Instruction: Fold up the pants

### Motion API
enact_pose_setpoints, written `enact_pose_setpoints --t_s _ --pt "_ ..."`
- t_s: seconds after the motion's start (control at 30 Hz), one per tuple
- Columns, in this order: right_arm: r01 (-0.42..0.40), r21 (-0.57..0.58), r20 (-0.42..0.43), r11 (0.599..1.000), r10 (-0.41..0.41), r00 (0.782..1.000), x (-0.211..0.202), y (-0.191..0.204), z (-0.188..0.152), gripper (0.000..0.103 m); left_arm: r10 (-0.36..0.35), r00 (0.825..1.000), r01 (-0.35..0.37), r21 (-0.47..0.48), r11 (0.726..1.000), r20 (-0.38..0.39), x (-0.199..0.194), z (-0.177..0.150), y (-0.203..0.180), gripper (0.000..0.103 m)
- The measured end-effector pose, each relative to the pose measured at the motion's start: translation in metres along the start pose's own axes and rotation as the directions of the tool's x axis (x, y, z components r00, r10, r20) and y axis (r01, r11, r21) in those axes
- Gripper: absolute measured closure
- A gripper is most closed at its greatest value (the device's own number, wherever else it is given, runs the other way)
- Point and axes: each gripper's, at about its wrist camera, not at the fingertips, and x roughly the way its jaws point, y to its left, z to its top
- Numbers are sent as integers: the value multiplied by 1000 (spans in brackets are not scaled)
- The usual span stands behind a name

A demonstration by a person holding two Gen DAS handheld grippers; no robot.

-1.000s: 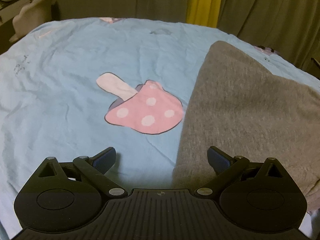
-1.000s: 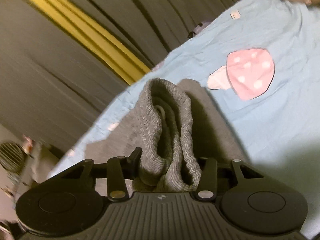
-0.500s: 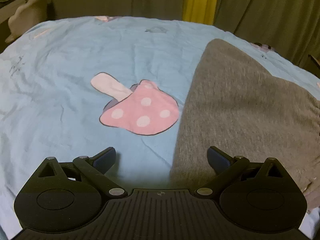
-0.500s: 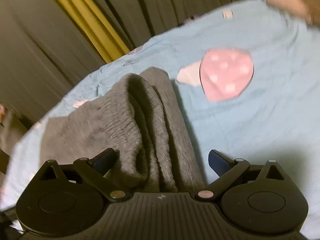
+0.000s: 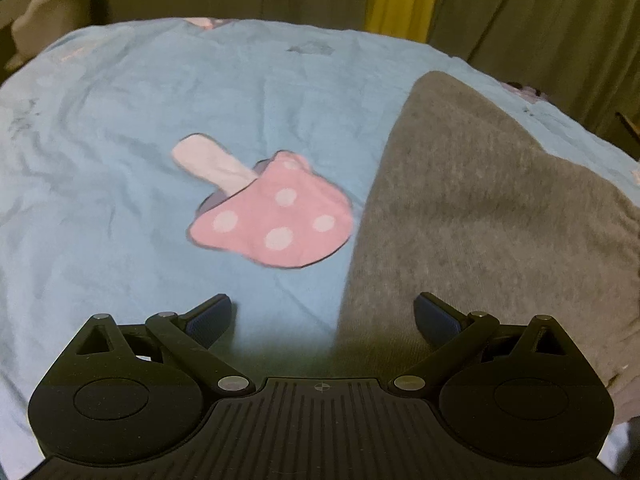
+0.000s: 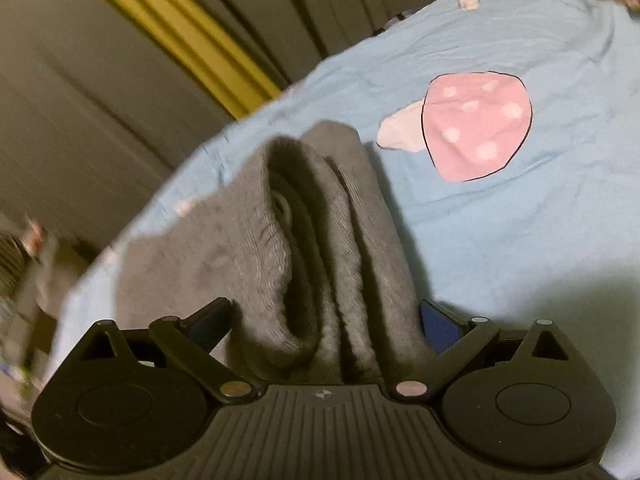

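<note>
- Grey knit pants [image 5: 488,216] lie folded on a light blue bedsheet [image 5: 120,140], just right of its pink mushroom print [image 5: 276,220].
- Left gripper [image 5: 322,316] hangs above the pants' left edge, jaws spread wide, nothing between the pads.
- Right gripper [image 6: 324,320] has just been opening; its jaws stand wide with the bunched ribbed waistband [image 6: 276,264] lying loose between them.
- Dark curtains [image 5: 540,12] with a yellow strip [image 5: 396,0] hang beyond the bed's far side.
</note>
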Motion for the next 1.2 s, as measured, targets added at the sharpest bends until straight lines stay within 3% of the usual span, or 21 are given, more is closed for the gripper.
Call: enact_pose_setpoints --t_s 0.17,0.23,0.37,0.57,0.73,0.9,0.97,1.03,1.07,1.13,1.2 --pt "-70 61 -34 996 72 997 12 -15 3 4 -153 988 154 44 987 -39 14 18 -4 1" --pt "-86 50 -24 995 87 996 15 -15 1 4 -158 985 163 78 984 -64 27 26 -8 1" --pt "-118 14 29 993 118 993 19 -15 -5 4 -209 976 210 9 978 -54 42 37 0 1" --pt "-134 28 -28 991 135 990 26 -18 8 4 -310 950 311 31 950 -33 50 48 -5 1" --pt "-149 -8 -60 989 148 987 34 -15 14 4 -445 892 449 46 892 -79 63 54 -13 1" --pt "-175 -37 -75 984 172 982 46 -13 19 4 -402 912 410 166 897 -78 74 55 -37 1" --pt "-176 -39 -73 984 173 982 48 -12 20 4 -406 912 411 173 895 -64 73 55 -41 13" --pt "-165 -21 -56 986 164 985 47 -11 18 4 -432 900 437 148 887 -63 73 59 -43 37" --pt "-149 -11 -40 989 149 988 44 -9 16 4 -446 893 450 125 884 -66 74 61 -42 44" --pt "-82 -63 -13 995 81 997 40 7 11 18 -458 887 462 82 883 -61 73 64 -40 58" --pt "-29 -124 11 992 30 999 34 24 5 25 -441 897 440 122 889 -24 64 62 -45 64"
